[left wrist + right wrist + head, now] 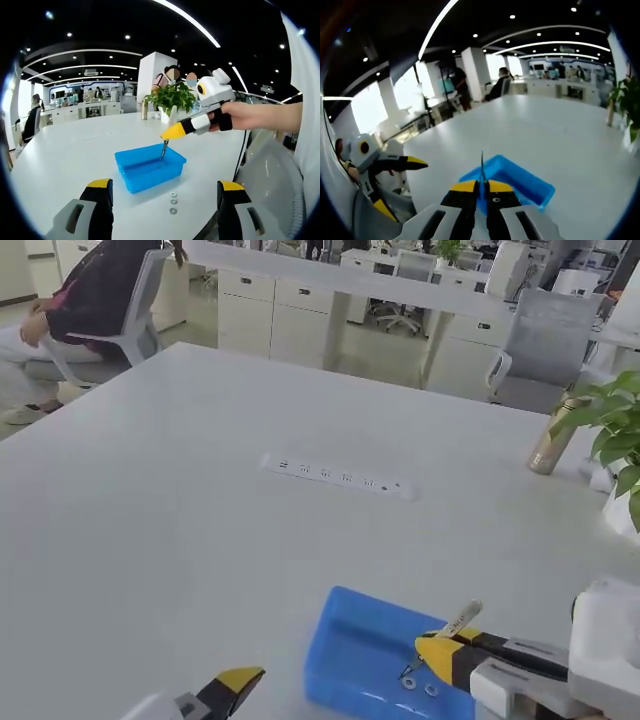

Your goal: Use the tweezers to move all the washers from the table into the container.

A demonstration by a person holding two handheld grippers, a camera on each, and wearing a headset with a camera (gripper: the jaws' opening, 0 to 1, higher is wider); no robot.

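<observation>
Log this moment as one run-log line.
right hand-held gripper: shut on tweezers, tips over blue container | left hand-held gripper: open, empty | washers: three on table

A white table [200, 540] is carrying a blue container [345, 640], which is sitting just ahead of the jaws in the left gripper view. Three washers [173, 202] are lying in a short row on the bare top between those jaws and the container. Well beyond the jaws a power strip [338, 477] is lying flat, while a metal bottle [552, 445] and a potted plant [620, 430] are standing near the far edge.
</observation>
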